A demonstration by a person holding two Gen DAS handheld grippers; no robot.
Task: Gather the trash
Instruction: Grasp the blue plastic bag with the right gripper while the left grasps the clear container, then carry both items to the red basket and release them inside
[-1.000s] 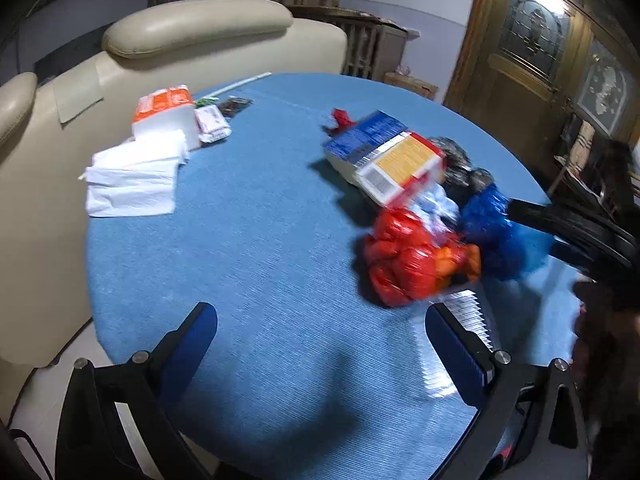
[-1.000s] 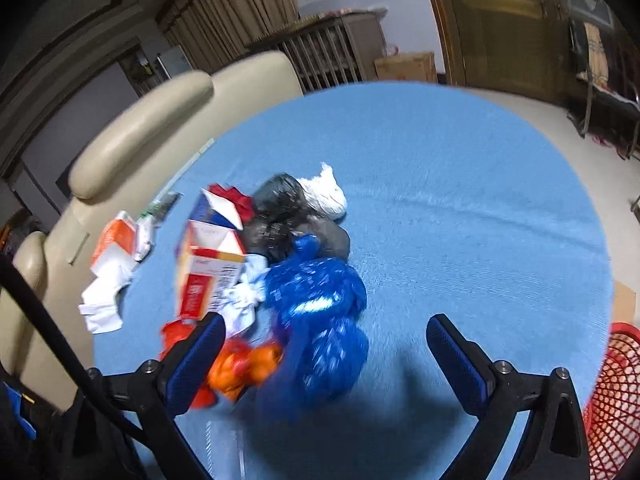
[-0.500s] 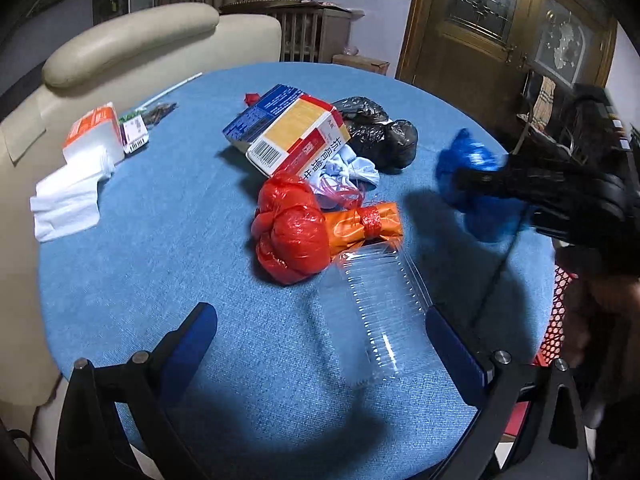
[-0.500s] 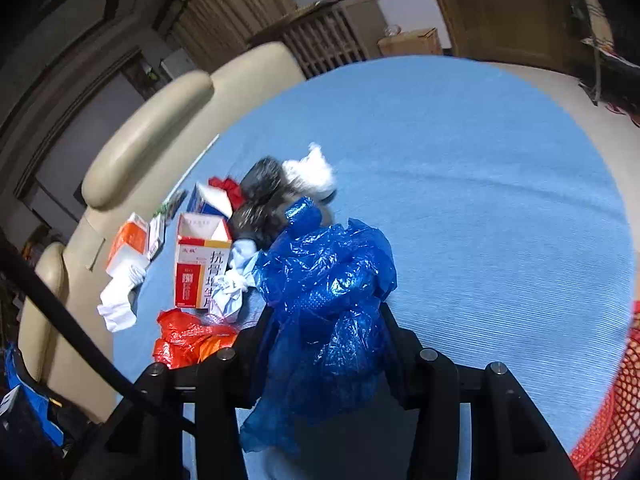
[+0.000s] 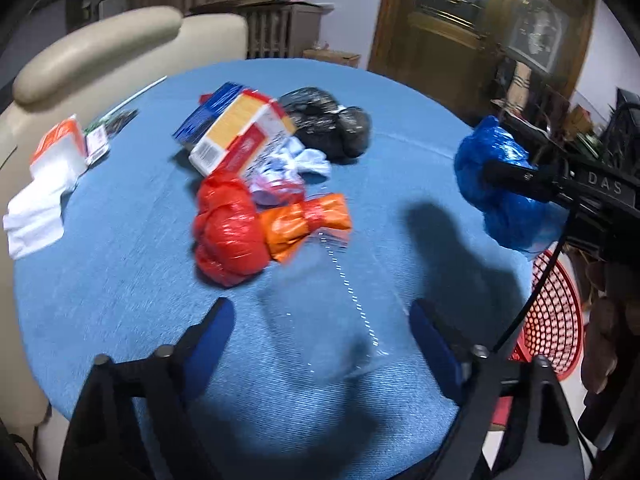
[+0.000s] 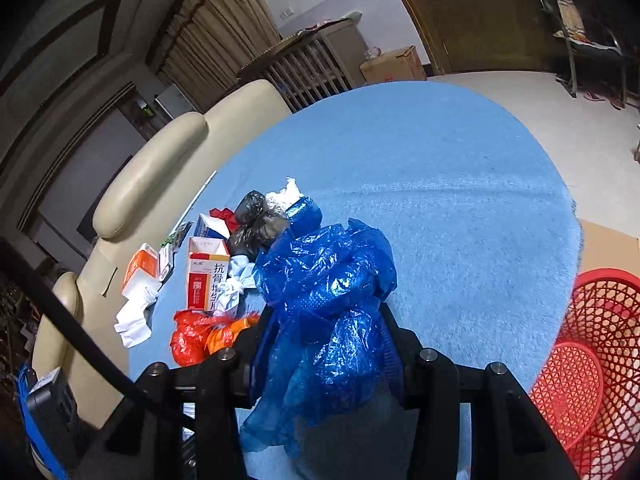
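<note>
Crumpled blue plastic bag (image 6: 328, 300) clamped in my right tongs (image 6: 324, 344), lifted off the round blue desk (image 6: 460, 208).
My left tongs (image 5: 320, 332) are closing around a clear plastic tray (image 5: 340, 300), not yet pressing; slippery film could slide out short of the red mesh basket (image 6: 600, 340).

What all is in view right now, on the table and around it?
blue bag: one, blue, clamped in the right gripper off the table
red bag: one, red, mid table
orange bag: one, orange, touching the red bag
black bags: two, black, behind the boxes
boxes: two, one red and yellow, one blue, mid table
clear tray: one, transparent, between the left fingers
white paper: a pile, white, table's left edge
basket: one, red, floor by the table's right edge
table: one, blue cloth
sofa: cream, behind the table
left gripper: closing around the tray, fingers not touching
right gripper: shut on the blue bag
</note>
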